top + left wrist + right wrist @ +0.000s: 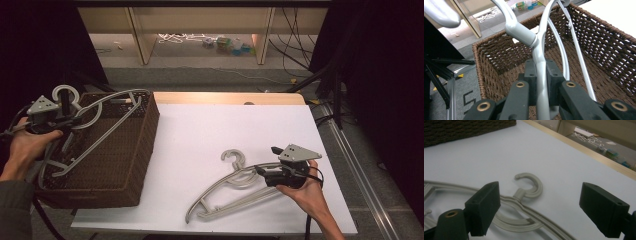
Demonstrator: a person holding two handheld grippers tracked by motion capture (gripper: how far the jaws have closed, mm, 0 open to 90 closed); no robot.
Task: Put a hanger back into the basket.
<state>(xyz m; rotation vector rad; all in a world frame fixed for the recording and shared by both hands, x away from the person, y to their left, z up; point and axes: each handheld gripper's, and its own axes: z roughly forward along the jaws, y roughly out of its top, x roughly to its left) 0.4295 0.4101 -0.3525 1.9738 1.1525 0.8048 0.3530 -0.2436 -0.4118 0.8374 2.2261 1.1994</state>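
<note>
The left gripper (541, 85) clamps a grey hanger (537, 47) over the basket (115, 165). The right gripper (541, 210), jaws wide apart, hovers above a beige hanger (529, 188) on the worktop (225, 125).

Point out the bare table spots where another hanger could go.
Free: the white table between the basket and its right edge, beyond the lying hanger. Crowded: the near right, with that hanger and the right tongs; the basket holds hangers.

— What can't you make out?
— The small coloured clutter on the floor (227, 45) is too tiny to identify.
— And the pale grey plastic hanger (524, 205) near your right hand?
— Its arms run off the right gripper view's edges.
</note>
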